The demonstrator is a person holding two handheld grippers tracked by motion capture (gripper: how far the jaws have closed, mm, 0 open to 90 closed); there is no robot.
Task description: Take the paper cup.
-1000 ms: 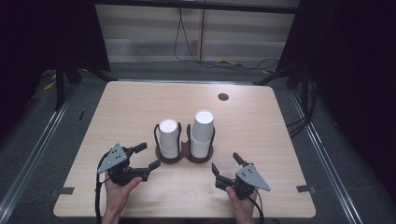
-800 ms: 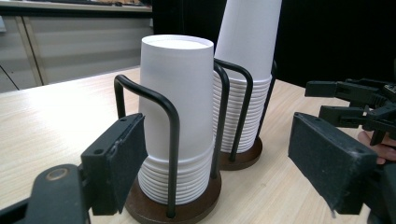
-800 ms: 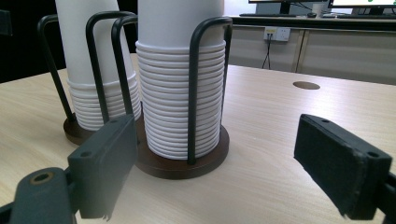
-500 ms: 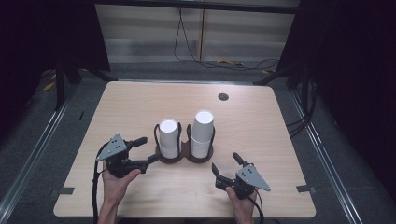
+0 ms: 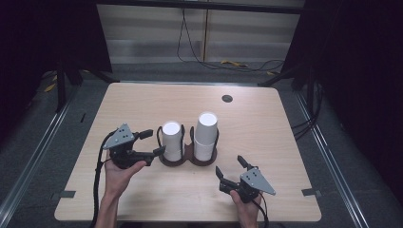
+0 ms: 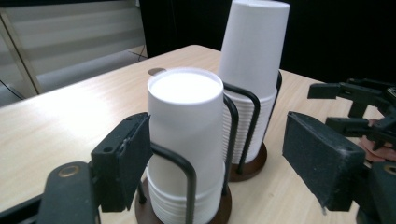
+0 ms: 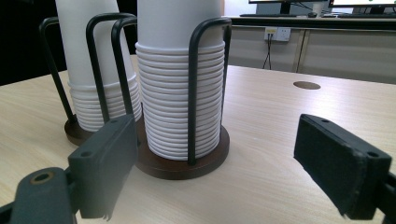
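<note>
Showing: two stacks of white paper cups in a dark wire holder on a wooden tabletop (image 5: pixel 266 128).
Left stack (image 5: pixel 172 141): shorter, upside down, in the holder's left ring, near the tabletop's middle.
Right stack (image 5: pixel 206 135): taller, in the right ring, just beside the left stack.
Holder (image 5: pixel 187 159): brown round bases, black wire uprights around each stack.
Left claw (image 5: pixel 153 141): raised just left of the left stack, jaws spread and lately closing; the stack stands between the pads without touching them.
Right claw (image 5: pixel 231 167): near-right of the holder, low, jaws spread wide, holding nothing.
</note>
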